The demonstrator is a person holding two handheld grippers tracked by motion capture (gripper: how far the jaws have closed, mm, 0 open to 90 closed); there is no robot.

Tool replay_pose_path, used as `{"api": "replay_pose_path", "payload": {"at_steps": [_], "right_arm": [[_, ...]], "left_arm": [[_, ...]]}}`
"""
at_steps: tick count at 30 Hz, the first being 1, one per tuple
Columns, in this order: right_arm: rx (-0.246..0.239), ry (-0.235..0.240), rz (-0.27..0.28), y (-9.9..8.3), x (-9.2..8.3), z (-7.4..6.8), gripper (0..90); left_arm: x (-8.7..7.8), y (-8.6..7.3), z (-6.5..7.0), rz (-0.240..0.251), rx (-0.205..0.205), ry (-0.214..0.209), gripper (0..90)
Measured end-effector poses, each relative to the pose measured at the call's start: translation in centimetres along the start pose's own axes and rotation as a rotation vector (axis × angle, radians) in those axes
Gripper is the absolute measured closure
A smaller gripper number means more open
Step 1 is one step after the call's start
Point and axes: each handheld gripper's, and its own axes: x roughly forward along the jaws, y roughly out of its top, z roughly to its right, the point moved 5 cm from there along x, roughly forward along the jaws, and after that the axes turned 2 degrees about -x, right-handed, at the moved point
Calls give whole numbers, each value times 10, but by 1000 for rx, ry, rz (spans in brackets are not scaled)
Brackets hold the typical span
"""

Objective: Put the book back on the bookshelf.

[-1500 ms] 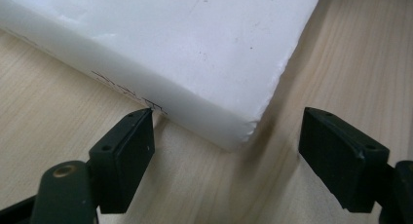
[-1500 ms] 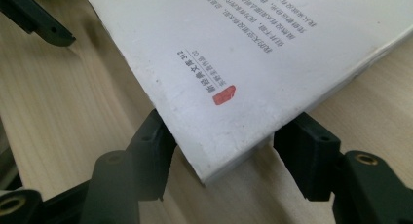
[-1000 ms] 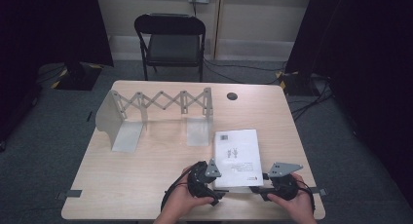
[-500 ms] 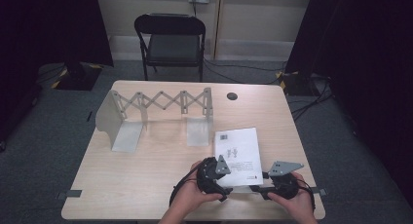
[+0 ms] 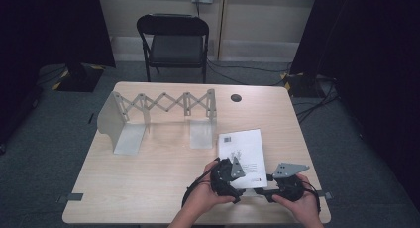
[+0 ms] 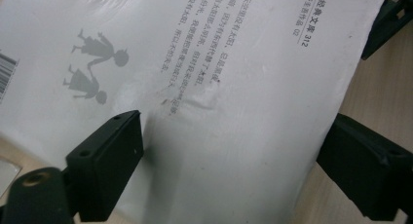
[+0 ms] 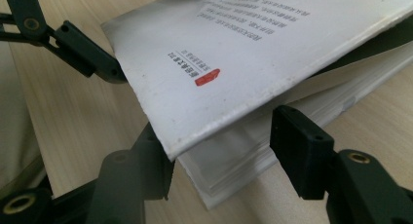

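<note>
Near the bench's (image 5: 148, 183) front edge, both grippers work a white paperback book (image 5: 241, 144).

Left gripper (image 6: 234, 160) has slid over the cover since a second ago, its jaws just been opening, now wide above the cover, pressing nothing. Right gripper (image 7: 219, 151) straddles the near corner, half-spread, one jaw under the lifted cover; a firm pinch I cannot confirm. Probably the book is being opened. Readable: "312", a barcode, a red logo, Chinese text, child silhouettes.

White book (image 5: 241, 147) cover: grey child silhouettes, black print, barcode, red mark near the corner. Black grippers; pale wood-grain table (image 5: 148, 178); rack (image 5: 148, 119) apparently grey-beige.
</note>
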Motion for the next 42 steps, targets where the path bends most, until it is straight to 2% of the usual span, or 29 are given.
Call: {"api": "replay_pose_path", "payload": {"at_steps": [4, 7, 10, 12, 16, 19, 22, 24, 25, 28, 30, 32, 37, 38, 42], "right_arm": [[-2, 1, -8, 0, 0, 0, 447], [4, 3, -7, 0, 0, 0, 447], [4, 5, -12, 0, 0, 0, 447], [2, 4, -14, 0, 0, 0, 446], [-1, 4, -20, 0, 1, 0, 446], [4, 4, -23, -1, 1, 1, 446], [10, 11, -25, -2, 2, 1, 446], [10, 12, -28, -2, 2, 1, 443], [9, 13, -26, -2, 1, 1, 442], [12, 27, -18, -3, 1, 2, 428], [6, 34, -15, -5, 1, 3, 408], [0, 8, -17, -6, 1, 5, 353], [-32, -13, -55, -13, -2, 9, 353], [-30, -14, -57, -15, -3, 10, 353], [-18, -17, -56, -17, -3, 12, 355]], "left_arm": [[4, 2, 0, 20, -6, 9, 61], [8, 2, 1, 16, 26, 23, 22], [12, 4, 2, -2, 58, 57, 0], [14, 5, 2, -7, 60, 83, 1], [17, 5, 2, 15, 57, 108, 21], [17, 3, 3, 33, 55, 115, 29], [15, 3, 3, 21, 77, 118, 46], [15, 4, 5, 23, 63, 114, 68], [12, 5, 5, -2, 95, 115, 84], [11, 5, 7, -4, 109, 114, 133], [11, 5, 8, 15, 95, 112, 140], [12, 5, 8, 11, 107, 117, 141], [10, 6, 7, 1, 106, 108, 149], [11, 7, 8, 8, 93, 107, 150], [9, 7, 6, -22, 120, 101, 151]]}}
